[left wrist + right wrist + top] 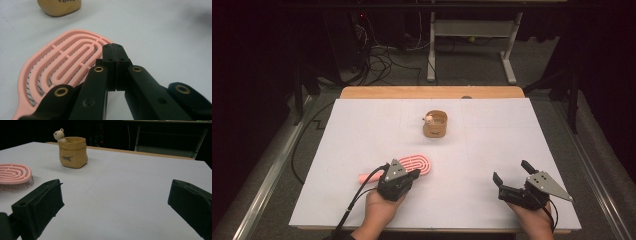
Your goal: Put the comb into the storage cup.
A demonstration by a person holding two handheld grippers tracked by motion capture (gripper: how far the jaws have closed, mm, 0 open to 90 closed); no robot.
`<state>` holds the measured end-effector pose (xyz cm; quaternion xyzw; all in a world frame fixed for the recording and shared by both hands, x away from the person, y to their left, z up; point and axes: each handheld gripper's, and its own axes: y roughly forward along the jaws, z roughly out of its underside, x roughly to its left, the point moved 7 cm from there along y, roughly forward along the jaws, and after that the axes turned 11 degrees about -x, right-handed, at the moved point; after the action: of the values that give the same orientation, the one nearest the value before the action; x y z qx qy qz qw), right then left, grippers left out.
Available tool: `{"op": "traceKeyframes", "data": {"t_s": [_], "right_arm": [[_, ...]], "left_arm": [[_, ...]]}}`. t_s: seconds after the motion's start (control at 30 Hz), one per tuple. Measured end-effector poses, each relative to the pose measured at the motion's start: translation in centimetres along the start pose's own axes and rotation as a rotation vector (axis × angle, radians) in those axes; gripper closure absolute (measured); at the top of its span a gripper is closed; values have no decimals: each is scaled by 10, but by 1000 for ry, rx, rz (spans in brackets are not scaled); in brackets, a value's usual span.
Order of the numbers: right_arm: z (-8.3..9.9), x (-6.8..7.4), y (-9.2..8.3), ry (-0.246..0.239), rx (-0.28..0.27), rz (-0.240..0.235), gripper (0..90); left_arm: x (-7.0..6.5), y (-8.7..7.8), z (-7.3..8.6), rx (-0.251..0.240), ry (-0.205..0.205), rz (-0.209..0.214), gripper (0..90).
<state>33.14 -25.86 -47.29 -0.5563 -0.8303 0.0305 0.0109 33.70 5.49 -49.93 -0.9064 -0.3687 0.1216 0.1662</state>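
The left tongs (pixel 414 174) are pressed together with nothing between them; in the left gripper view their two black pads meet flat along a thin seam. They hang just over the right-hand edge of the pink plastic hairbrush with an oval slotted head (pixel 412 165), and whether they touch it cannot be told. The brush lies flat on the white worktop (pixel 492 130), bristles down, its head spreading to the left of and beyond the tips of the left tongs in the left gripper view (pixel 65 65), and its handle running back under that gripper toward the person's left hand (pixel 379 205).

The right tongs (pixel 511 171) are spread wide and hold nothing, with bare white worktop between the two jaws in the right gripper view. They sit low near the worktop's near edge, well apart from the left tongs, carried by the person's right hand (pixel 537 215).

Farther out, beyond the left tongs and off to the far left of the right tongs, stands a small tan sack-shaped ceramic pot with a little cream bear figure perched on its rim (pixel 435 124). It is upright and well apart from the brush. In the right gripper view the pot (pixel 73 152) stands beyond the brush head (pixel 15 173), which lies to the left of the near jaw.
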Motion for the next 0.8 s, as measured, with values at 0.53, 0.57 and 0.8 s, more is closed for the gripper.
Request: {"op": "traceKeyframes", "data": {"t_s": [0.53, 0.57, 0.8], "right_arm": [[-1, -3, -2, 12, -6, 6, 1], [-1, -3, -1, 12, -7, 6, 1], [-1, -1, -1, 9, -6, 3, 1]], "left_arm": [[-13, -5, 3, -2, 17, 6, 887], [-12, -4, 6, 7, 22, 2, 887], [-2, 8, 11, 19, -8, -22, 887]]}}
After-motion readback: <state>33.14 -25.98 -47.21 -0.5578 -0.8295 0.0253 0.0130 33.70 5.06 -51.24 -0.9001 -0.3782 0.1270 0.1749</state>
